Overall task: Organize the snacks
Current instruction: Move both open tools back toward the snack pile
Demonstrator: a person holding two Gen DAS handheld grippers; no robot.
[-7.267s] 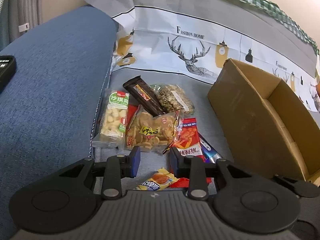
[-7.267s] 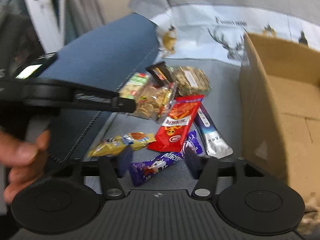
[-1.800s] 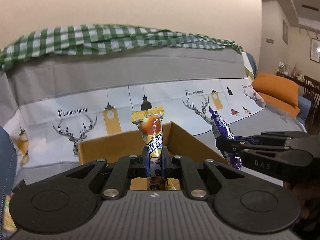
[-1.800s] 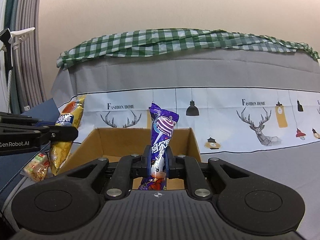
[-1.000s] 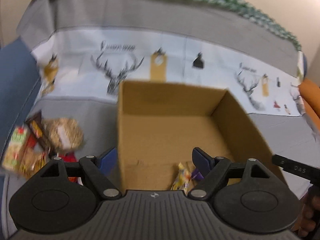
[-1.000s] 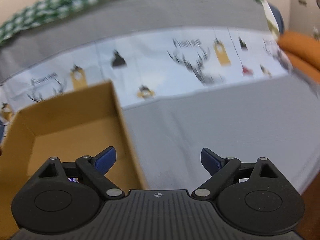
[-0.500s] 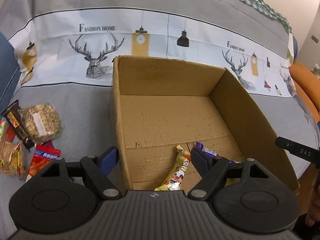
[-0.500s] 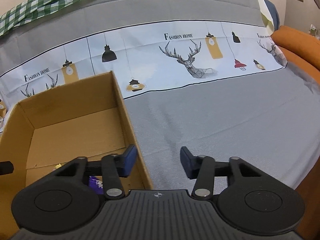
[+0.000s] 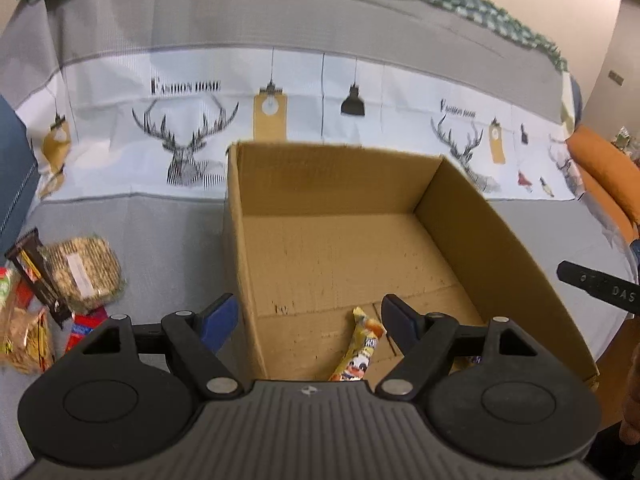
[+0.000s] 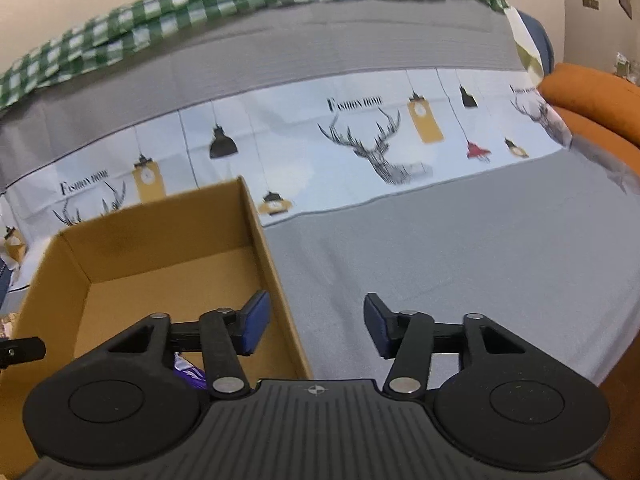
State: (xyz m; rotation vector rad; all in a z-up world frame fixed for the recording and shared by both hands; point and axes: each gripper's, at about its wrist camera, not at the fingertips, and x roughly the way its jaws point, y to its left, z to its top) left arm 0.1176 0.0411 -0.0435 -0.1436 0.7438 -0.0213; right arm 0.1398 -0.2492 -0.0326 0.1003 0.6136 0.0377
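Note:
An open cardboard box (image 9: pixel 492 236) sits on the grey sofa cover. A yellow snack packet (image 9: pixel 358 346) lies on its floor at the near side, and a purple packet (image 10: pixel 186 370) lies beside it, mostly hidden behind the fingers. My left gripper (image 9: pixel 310 320) is open and empty, above the box's near left wall. My right gripper (image 10: pixel 314 324) is open and empty, straddling the box's right wall (image 10: pixel 266 264). Its side shows at the right of the left wrist view (image 9: pixel 600 288). Loose snacks lie left of the box: a clear oat bag (image 9: pixel 82 272), a dark bar (image 9: pixel 38 276), a biscuit bag (image 9: pixel 24 336), a red packet (image 9: pixel 86 326).
The sofa back has a deer-print cover (image 9: pixel 192 148) and a green checked cloth (image 10: pixel 200 20) on top. An orange cushion (image 10: pixel 592 92) lies at the far right. A blue armrest (image 9: pixel 12 172) is at the left. Bare grey cover (image 10: pixel 460 248) lies right of the box.
Both grippers let go of their packets, which now lie in the box. In the last half second both views tilted up slightly and the right fingers spread wider.

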